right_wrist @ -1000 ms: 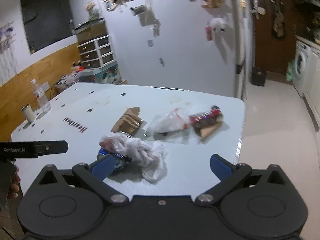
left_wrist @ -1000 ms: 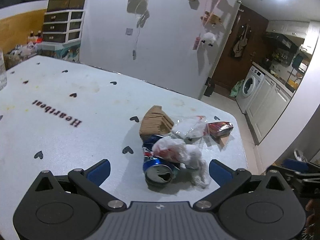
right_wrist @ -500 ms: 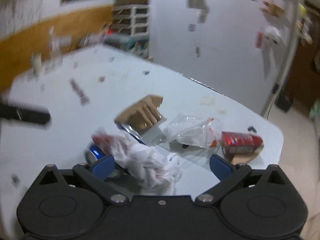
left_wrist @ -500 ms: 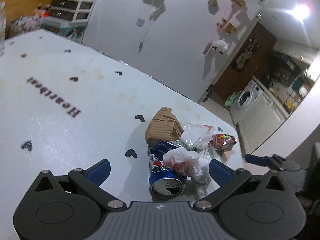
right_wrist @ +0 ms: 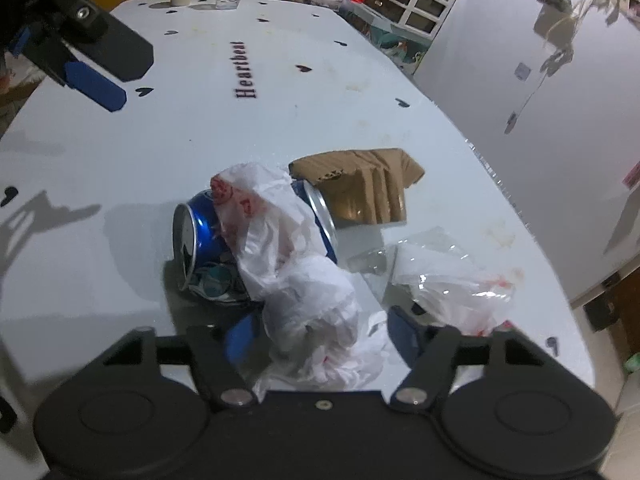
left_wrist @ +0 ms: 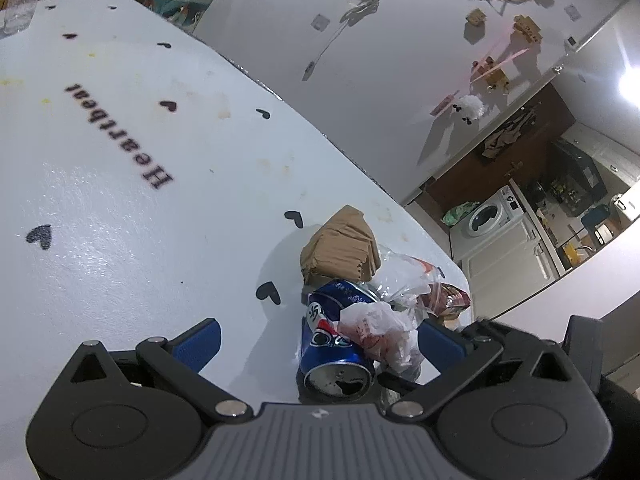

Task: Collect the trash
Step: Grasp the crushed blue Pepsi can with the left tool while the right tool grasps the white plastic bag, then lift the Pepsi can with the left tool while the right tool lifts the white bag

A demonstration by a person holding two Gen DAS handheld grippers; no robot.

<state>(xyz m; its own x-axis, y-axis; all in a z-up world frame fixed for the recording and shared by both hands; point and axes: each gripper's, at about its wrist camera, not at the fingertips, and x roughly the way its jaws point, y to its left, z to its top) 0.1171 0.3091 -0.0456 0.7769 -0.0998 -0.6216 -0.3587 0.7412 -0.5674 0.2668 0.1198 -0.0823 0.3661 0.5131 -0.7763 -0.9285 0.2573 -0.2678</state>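
Two hand-held grippers, both spread wide, nothing held. Right hand-held gripper [right_wrist: 318,338] straddles the white plastic bag [right_wrist: 296,264] draped over the blue can [right_wrist: 200,236] on the counter [right_wrist: 120,168]. Close low on the bunched part; thin film probably slips. Left hand-held gripper [left_wrist: 320,340] faces the can's mouth.

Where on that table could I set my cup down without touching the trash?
Bare table lies around the Heartbeat lettering, left of the blue can. It is crowded by the white bag, brown paper and clear plastic.

Left hand-held gripper [left_wrist: 320,344], black linkage arms, blue finger pads [left_wrist: 199,342], silver pivot screws, ribbed grey housing
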